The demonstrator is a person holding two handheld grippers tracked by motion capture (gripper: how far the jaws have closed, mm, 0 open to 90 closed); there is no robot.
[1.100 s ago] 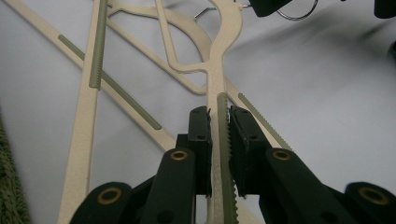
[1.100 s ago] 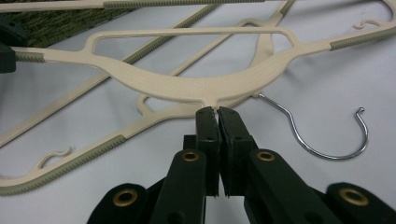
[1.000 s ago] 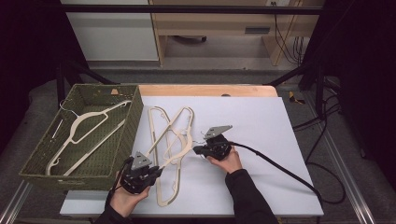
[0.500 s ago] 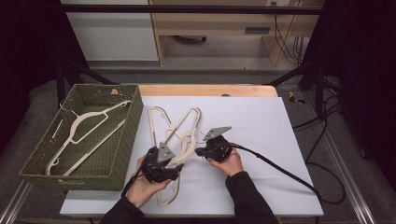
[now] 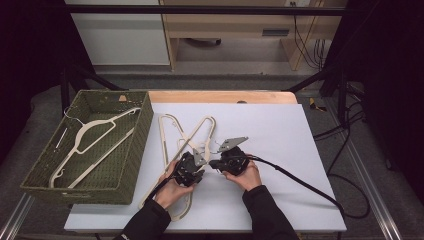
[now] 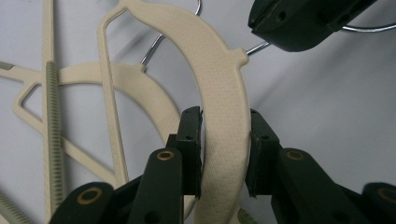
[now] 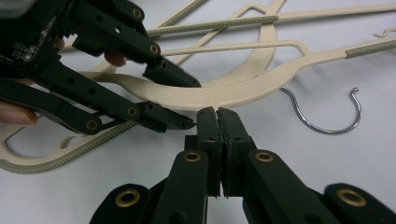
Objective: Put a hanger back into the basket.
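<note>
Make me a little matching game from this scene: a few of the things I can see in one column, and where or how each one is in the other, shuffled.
Things:
1. left gripper
2. right gripper
3. green woven basket
4. bent silver wire hook

States:
A. jaws pressed together, nothing between them
B. lying on the white table beside the right gripper
C. jaws set on either side of the curved cream plastic hanger
D. holding one cream hanger at the left edge of the table

Pairs: 1-C, 2-A, 3-D, 4-B
</note>
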